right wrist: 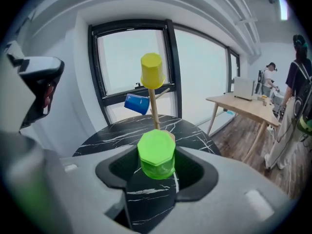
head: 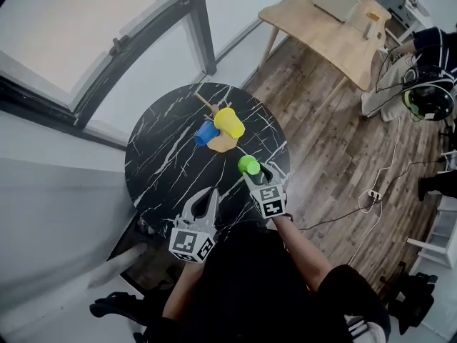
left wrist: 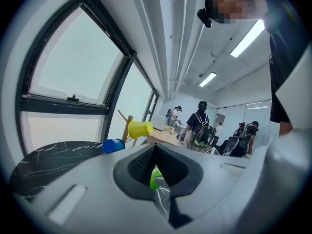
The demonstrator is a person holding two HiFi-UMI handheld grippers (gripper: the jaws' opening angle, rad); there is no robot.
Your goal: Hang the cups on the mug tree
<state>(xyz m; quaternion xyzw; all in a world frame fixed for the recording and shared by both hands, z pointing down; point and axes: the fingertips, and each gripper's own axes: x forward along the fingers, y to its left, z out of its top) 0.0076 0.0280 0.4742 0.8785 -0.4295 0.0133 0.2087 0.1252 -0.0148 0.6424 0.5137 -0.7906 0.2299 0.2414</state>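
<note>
Green cup (head: 248,165) sits just right of centre in the head view, pinched between the wide-spread right tongs (head: 254,174) above the black marble worktop (head: 161,159). Above it in frame stands the mug tree (head: 208,106), carrying a yellow cup (head: 229,122) and a blue cup (head: 206,133). Lower left, the left tongs (head: 211,195) are closed tight on nothing.

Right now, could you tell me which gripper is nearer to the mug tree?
Right. The right gripper, holding the green cup, is just short of the mug tree; the left gripper sits farther back.
</note>
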